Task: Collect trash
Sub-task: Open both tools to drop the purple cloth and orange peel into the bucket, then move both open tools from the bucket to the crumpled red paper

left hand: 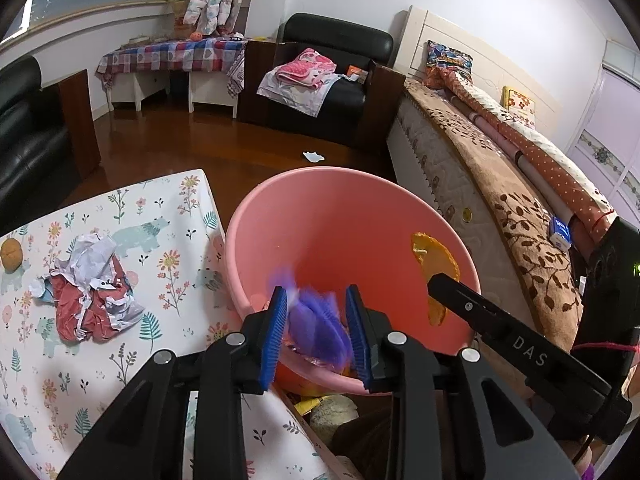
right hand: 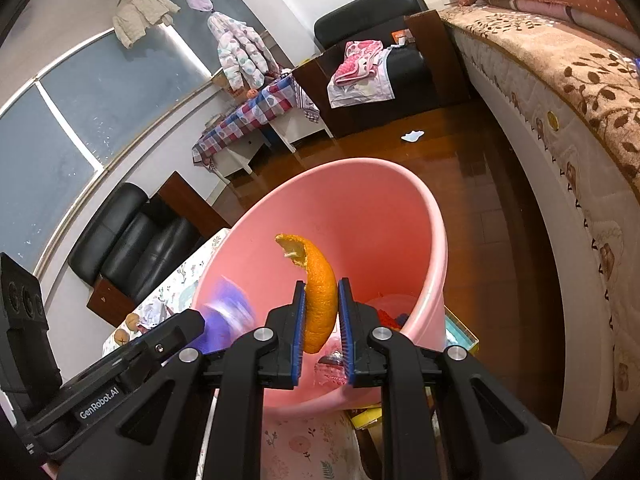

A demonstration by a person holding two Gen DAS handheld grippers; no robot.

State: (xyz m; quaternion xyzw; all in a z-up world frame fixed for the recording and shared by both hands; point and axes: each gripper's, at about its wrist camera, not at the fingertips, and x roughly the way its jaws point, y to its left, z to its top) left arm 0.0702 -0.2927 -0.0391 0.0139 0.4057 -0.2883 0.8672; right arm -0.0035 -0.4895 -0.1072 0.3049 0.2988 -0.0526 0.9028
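- The purple wrapper [left hand: 316,328], crinkly and motion-blurred, sits between the left gripper's [left hand: 318,334] parted blue pads, over the pink bucket [left hand: 320,184]; no pad visibly presses it.
- The right gripper [right hand: 322,320] clamps a curved orange peel [right hand: 318,292], bright outside and pale inside, above the same bucket.
- Crumpled red-and-white paper [left hand: 92,304] lies left on the floral table [left hand: 168,320].

Bright, even indoor light, window [right hand: 68,120] dark. Sheen glares off the wooden floor [left hand: 208,140]. The purple wrapper [left hand: 316,320] smears with motion blur; fisheye bends edges, corners vignette black.
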